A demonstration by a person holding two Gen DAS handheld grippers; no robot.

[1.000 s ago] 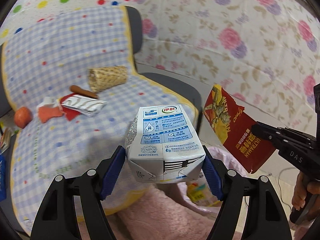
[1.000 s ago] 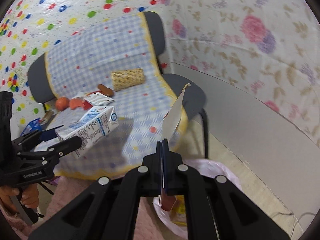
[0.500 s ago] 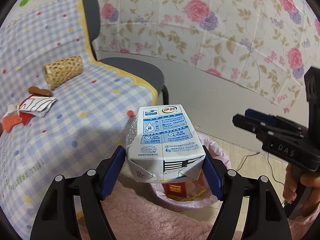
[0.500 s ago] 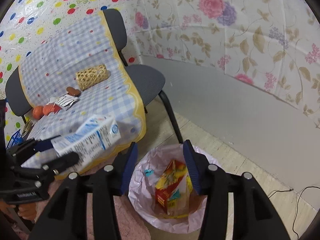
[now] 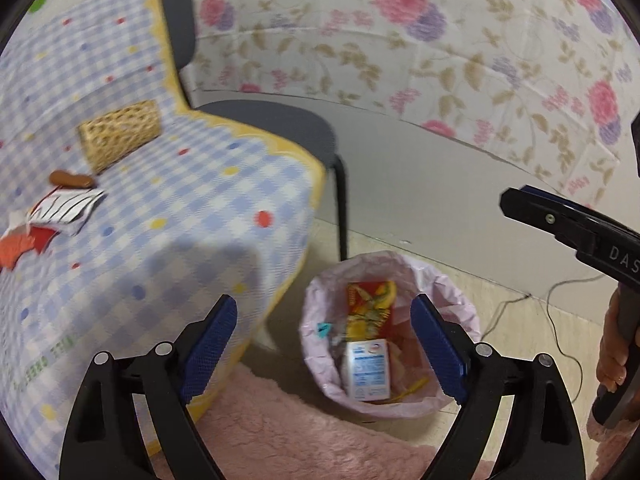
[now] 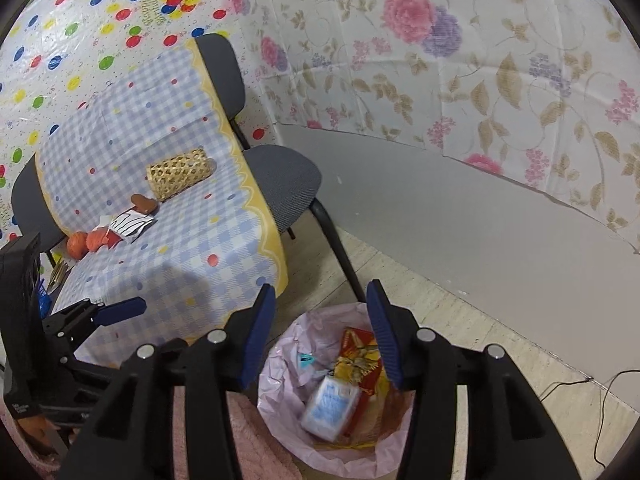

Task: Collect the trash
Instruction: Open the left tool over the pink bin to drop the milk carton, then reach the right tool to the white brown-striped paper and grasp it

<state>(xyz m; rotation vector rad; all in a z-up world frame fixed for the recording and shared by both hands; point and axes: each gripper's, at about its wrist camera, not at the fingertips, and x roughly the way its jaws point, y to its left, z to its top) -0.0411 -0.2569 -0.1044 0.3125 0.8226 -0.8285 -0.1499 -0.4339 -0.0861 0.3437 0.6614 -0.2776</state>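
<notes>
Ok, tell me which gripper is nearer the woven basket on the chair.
Left. The left gripper sits beside the chair's cloth edge; the right gripper hovers over the trash bin, farther from the woven basket.

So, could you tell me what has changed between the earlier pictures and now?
The left gripper let go of the milk carton, which now lies in the pink-lined trash bin. The right gripper opened earlier and dropped the red wrapper into the same bin. Both grippers are now open and empty above it. The woven basket, orange and scraps on the checked cloth stayed put.
</notes>
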